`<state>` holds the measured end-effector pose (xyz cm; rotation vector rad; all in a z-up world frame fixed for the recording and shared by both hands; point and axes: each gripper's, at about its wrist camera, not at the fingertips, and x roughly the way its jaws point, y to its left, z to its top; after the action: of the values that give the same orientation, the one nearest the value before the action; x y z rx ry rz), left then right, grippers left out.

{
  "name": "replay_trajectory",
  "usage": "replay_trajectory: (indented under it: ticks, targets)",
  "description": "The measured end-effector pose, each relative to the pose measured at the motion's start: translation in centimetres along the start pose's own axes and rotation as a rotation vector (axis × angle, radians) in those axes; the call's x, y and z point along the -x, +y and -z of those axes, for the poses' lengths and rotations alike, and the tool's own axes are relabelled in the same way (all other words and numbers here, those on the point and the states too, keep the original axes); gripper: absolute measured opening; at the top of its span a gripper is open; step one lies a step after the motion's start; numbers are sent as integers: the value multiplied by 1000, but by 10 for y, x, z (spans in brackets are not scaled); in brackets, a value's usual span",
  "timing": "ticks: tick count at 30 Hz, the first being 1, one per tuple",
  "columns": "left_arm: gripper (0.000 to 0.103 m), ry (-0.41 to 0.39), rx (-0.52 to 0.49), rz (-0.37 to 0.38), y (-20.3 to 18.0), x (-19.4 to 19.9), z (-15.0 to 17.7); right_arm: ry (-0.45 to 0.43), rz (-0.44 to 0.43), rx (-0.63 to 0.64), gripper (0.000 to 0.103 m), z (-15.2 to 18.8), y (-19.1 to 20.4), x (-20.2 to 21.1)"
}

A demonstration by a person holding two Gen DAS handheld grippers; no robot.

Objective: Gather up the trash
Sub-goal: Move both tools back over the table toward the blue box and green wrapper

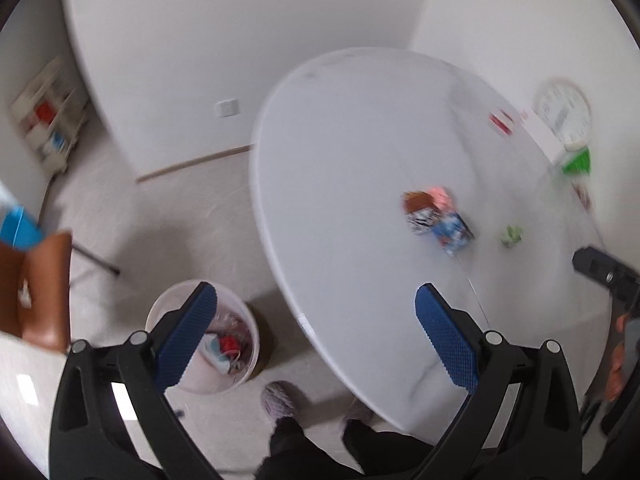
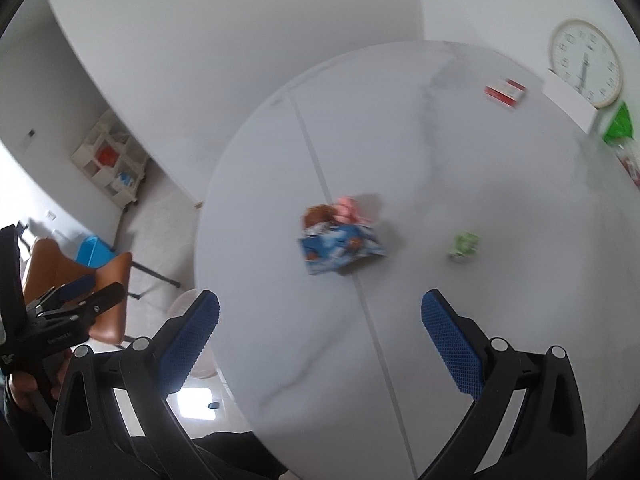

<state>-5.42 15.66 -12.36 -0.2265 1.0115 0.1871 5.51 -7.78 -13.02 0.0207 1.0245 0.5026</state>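
Observation:
A heap of crumpled wrappers point(image 1: 438, 216), blue, brown and pink, lies on the round white table point(image 1: 360, 128); it also shows in the right wrist view point(image 2: 340, 236). A small green crumpled scrap point(image 1: 512, 236) lies to its right, seen from the right wrist too point(image 2: 464, 245). A pale bin point(image 1: 248, 344) with trash inside stands on the floor left of the table. My left gripper point(image 1: 316, 336) is open and empty, above the table edge and bin. My right gripper point(image 2: 320, 344) is open and empty over the table's near part.
A red-and-white box point(image 2: 505, 92), a wall clock point(image 2: 586, 62) leaning on a white box, and a green packet point(image 2: 620, 122) sit at the table's far right. A brown chair point(image 1: 40, 288) stands left. A shelf unit point(image 1: 50, 120) is against the wall. The person's slippered feet point(image 1: 280, 400) stand near the bin.

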Motion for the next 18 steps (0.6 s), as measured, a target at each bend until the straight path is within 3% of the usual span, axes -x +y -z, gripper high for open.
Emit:
replay_trajectory:
  ticks: [7, 18]
  targets:
    - [95, 36, -360, 123, -103, -62, -15, 18, 55, -84, 100, 10, -64, 6]
    - [95, 127, -769, 110, -206, -163, -44, 72, 96, -254, 100, 24, -137, -13]
